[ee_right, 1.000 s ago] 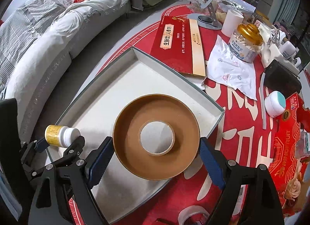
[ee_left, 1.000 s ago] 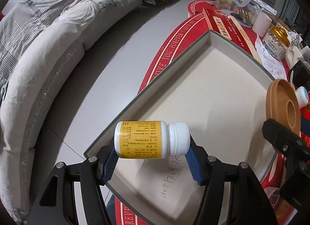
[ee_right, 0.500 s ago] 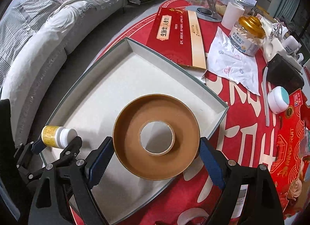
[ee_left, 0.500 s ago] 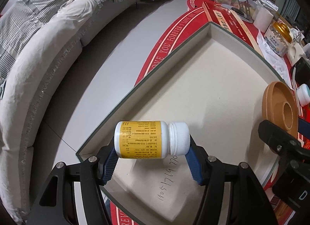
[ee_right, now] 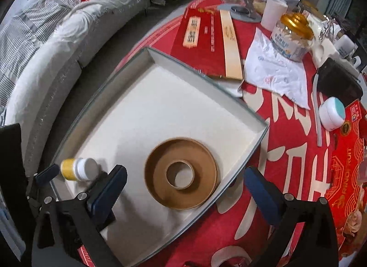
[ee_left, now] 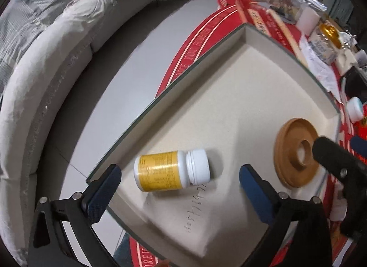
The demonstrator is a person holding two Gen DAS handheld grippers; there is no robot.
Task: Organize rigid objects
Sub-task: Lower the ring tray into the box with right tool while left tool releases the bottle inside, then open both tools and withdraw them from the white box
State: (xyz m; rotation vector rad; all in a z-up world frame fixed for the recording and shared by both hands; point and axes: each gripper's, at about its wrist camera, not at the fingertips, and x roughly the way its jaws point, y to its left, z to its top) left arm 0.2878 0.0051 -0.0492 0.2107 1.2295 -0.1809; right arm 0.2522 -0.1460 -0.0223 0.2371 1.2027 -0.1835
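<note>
Left wrist view: left gripper (ee_left: 180, 181) held low over near corner of tray (ee_left: 160, 97), fingers spread wide, nothing gripped. Pill bottle (ee_left: 170, 170) seen lying on side on tray floor between pads, untouched. Right gripper (ee_right: 184, 185) likewise wide apart, angled down, straddling tape roll (ee_right: 181, 172) lying flat in tray.

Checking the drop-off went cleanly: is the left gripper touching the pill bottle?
Apart. In the left wrist view, the left gripper is open, with tray floor showing between each pad and the pill bottle lying in the tray.
</note>
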